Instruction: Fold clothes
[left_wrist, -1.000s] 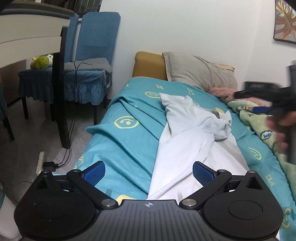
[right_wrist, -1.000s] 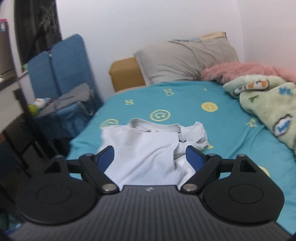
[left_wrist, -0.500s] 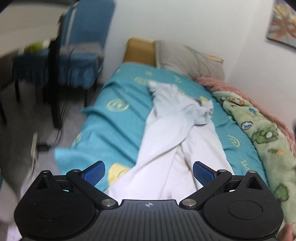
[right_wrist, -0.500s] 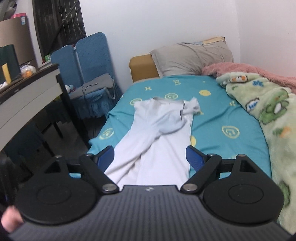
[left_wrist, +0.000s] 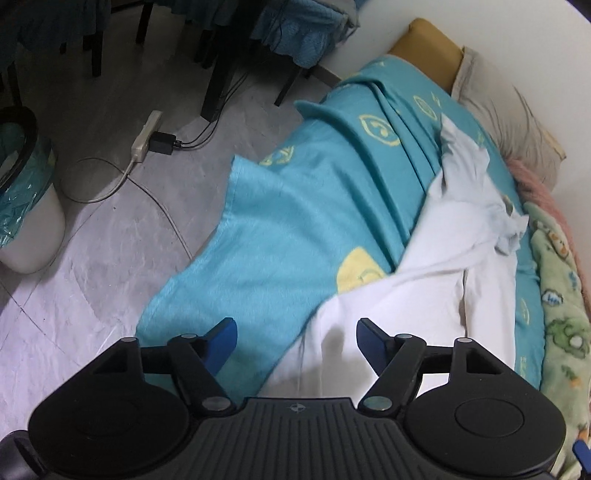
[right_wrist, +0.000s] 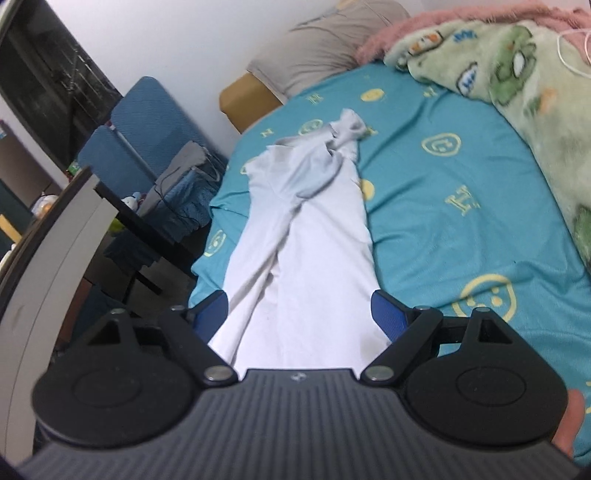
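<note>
A white garment (right_wrist: 314, 236) lies lengthwise on the bed, stretched out long with its far end bunched and twisted toward the pillow (right_wrist: 325, 48) and its near end running under both tongs. It rests on a teal blanket (right_wrist: 461, 192) printed with yellow smiley rings and letters (an "H" can be read in the right wrist view; nothing else is legible). The right tongs (right_wrist: 299, 314) are spread wide with the near end of the cloth between the blue pads, gripping nothing. The left tongs (left_wrist: 297, 334) are likewise spread, over the garment's left edge (left_wrist: 443, 266) where the blanket (left_wrist: 288, 229) drapes toward the floor. A green cartoon blanket (right_wrist: 517, 74) lies along the bed's right. On the floor sit a power strip (left_wrist: 146, 138) and a bin (left_wrist: 26, 206).
</note>
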